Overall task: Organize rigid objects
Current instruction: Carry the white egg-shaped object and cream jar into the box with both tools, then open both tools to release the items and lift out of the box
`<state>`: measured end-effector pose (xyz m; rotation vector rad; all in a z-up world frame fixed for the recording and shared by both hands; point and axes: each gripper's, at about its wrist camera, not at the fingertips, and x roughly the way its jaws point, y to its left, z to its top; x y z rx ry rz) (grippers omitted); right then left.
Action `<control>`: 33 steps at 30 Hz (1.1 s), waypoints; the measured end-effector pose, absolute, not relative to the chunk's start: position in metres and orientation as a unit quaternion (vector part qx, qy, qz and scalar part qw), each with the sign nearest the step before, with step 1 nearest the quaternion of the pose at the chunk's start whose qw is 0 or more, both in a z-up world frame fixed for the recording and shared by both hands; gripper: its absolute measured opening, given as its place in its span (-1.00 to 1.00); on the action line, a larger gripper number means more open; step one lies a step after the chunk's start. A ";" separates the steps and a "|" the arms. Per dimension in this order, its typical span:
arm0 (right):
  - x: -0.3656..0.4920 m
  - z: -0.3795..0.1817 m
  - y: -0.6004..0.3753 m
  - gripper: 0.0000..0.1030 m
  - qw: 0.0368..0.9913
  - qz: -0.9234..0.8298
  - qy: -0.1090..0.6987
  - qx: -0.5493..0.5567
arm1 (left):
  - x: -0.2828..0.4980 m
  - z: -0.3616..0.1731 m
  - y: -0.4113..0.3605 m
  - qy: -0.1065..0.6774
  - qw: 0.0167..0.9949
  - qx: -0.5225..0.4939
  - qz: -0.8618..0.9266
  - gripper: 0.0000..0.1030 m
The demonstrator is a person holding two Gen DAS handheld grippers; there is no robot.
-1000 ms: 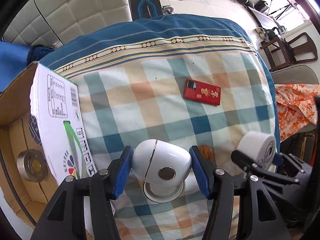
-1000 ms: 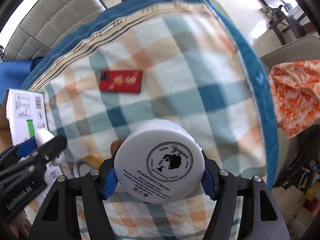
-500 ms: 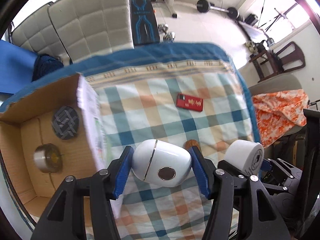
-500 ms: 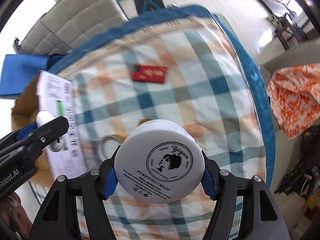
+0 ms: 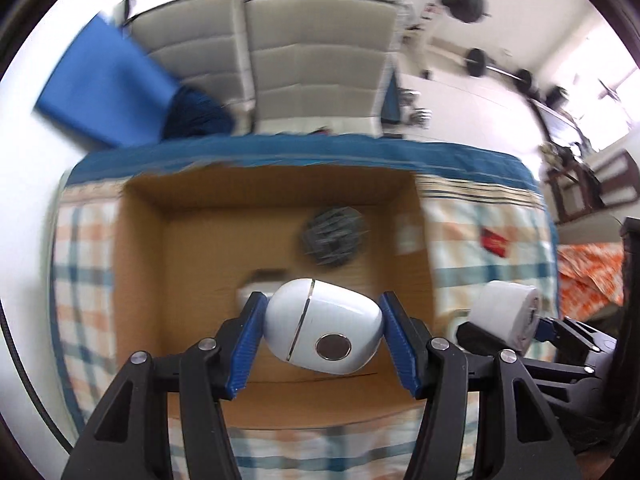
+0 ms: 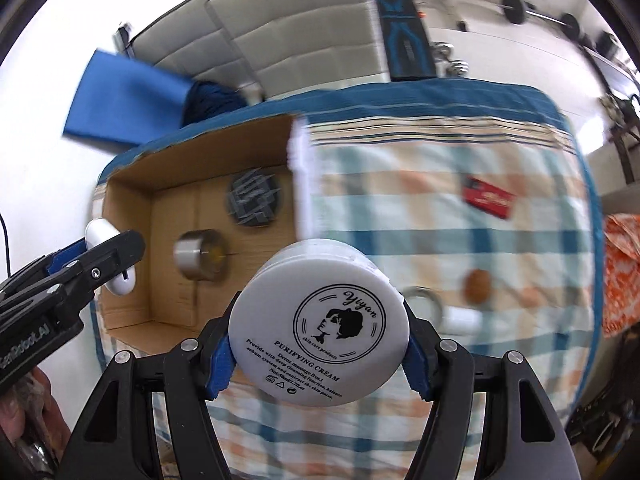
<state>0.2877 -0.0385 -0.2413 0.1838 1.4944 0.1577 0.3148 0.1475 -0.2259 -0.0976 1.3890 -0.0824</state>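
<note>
- The left gripper is clamped on a white egg-shaped case, held above the open cardboard box.
- The right gripper is clamped on a white cream jar, beside the box.
- The case should be lowered onto bare cardboard, kept clear of the metal tin and dark disc.

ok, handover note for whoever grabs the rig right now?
Left gripper: shut on the white egg-shaped case, above the open cardboard box.
Right gripper: shut on the cream jar, over the checked cloth beside the box.
Done: dark round disc and metal tin are in the box.
Left: drop both held items in; red packet, brown nut and ring wait on the cloth.
</note>
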 end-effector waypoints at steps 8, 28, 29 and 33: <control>0.308 -0.312 0.047 0.36 0.694 0.070 0.715 0.047 | 0.320 -0.302 0.230 0.688 0.722 -0.074 0.009 0.07; 0.331 -0.406 0.076 0.37 0.640 0.030 0.767 0.019 | 0.341 -0.406 0.253 0.751 0.654 -0.086 0.012 0.08; 0.332 -0.407 0.076 0.37 0.639 0.031 0.768 0.020 | 0.340 -0.407 0.255 0.756 0.648 -0.093 0.016 0.08; 0.340 -0.408 0.075 0.49 0.642 0.037 0.766 0.026 | 0.338 -0.402 0.259 0.752 0.650 -0.111 0.015 0.20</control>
